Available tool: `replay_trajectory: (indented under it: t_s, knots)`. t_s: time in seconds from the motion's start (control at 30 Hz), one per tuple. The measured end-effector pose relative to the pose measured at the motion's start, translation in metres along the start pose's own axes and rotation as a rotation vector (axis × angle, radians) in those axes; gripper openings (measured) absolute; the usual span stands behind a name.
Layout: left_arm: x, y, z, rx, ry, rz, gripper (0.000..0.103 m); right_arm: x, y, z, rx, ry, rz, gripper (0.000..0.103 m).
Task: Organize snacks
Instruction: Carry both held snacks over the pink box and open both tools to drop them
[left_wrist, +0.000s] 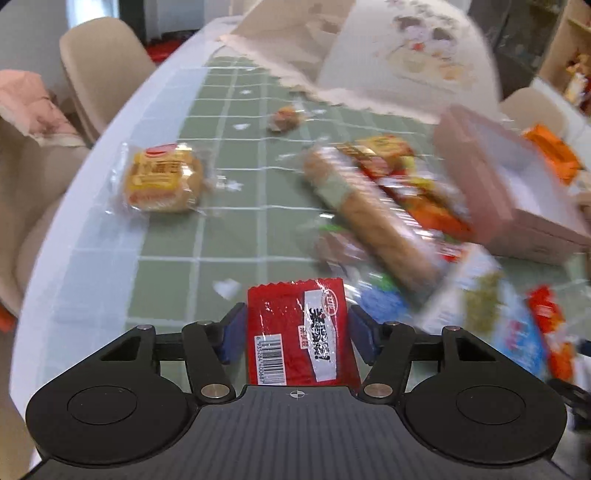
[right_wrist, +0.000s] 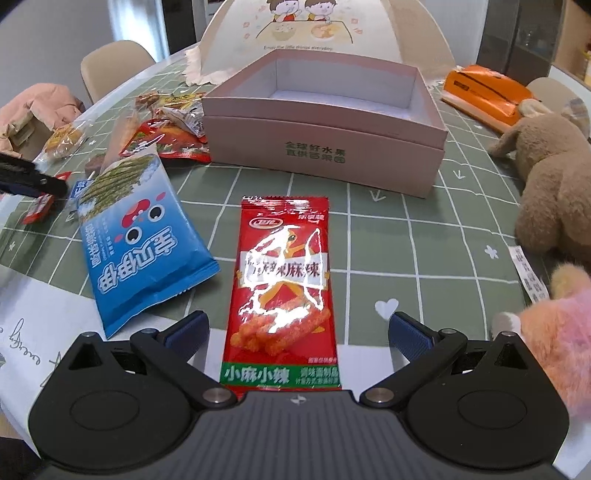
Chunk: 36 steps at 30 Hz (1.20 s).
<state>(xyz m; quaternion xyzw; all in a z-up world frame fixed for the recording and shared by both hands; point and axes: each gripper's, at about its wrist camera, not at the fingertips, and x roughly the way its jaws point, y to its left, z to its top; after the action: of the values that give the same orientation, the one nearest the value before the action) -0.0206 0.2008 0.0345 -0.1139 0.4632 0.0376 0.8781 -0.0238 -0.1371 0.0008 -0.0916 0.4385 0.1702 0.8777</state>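
My left gripper (left_wrist: 297, 328) is shut on a small red snack packet (left_wrist: 301, 332) and holds it above the table. Beyond it lie a round bun in wrap (left_wrist: 164, 177), a long bread stick (left_wrist: 373, 214) and a pile of packets (left_wrist: 413, 192). My right gripper (right_wrist: 298, 332) is open, its fingers on either side of the lower end of a red spicy-strip packet (right_wrist: 282, 291) lying flat on the table. A blue seaweed bag (right_wrist: 140, 243) lies to its left. The open pink box (right_wrist: 325, 122) stands straight ahead, empty inside; it also shows in the left wrist view (left_wrist: 517, 192).
A green checked tablecloth (right_wrist: 424, 236) covers the table. A brown plush toy (right_wrist: 554, 188) and a pink plush (right_wrist: 557, 339) sit at the right. An orange tissue pack (right_wrist: 487, 92) lies behind them. The box lid (right_wrist: 303, 33) stands at the back. Chairs (left_wrist: 103, 70) line the left edge.
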Motion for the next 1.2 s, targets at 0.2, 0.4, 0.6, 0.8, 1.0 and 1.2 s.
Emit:
replay_trajectory:
  t_s: [0.2, 0.4, 0.6, 0.8, 1.0, 1.2]
  knots:
    - [-0.045, -0.069, -0.009, 0.072, 0.006, -0.242, 0.065, -0.003, 0.002, 0.015, -0.056, -0.011, 0.037, 0.056]
    - [-0.083, -0.142, 0.037, 0.185, -0.153, -0.404, 0.066, -0.046, -0.023, 0.024, -0.008, -0.049, 0.057, 0.045]
    - [-0.04, -0.192, 0.133, 0.133, -0.298, -0.466, 0.066, -0.093, -0.049, 0.036, 0.041, -0.141, 0.008, 0.045]
    - [-0.008, -0.167, 0.134, -0.063, -0.341, -0.465, 0.061, -0.125, -0.069, 0.05, 0.034, -0.236, -0.088, 0.045]
    - [-0.01, -0.113, 0.11, -0.088, -0.292, -0.374, 0.061, -0.109, -0.075, 0.145, 0.039, -0.333, -0.022, 0.051]
    - [-0.021, -0.006, 0.098, -0.188, -0.297, -0.12, 0.061, -0.063, -0.035, 0.19, 0.001, -0.277, 0.005, 0.068]
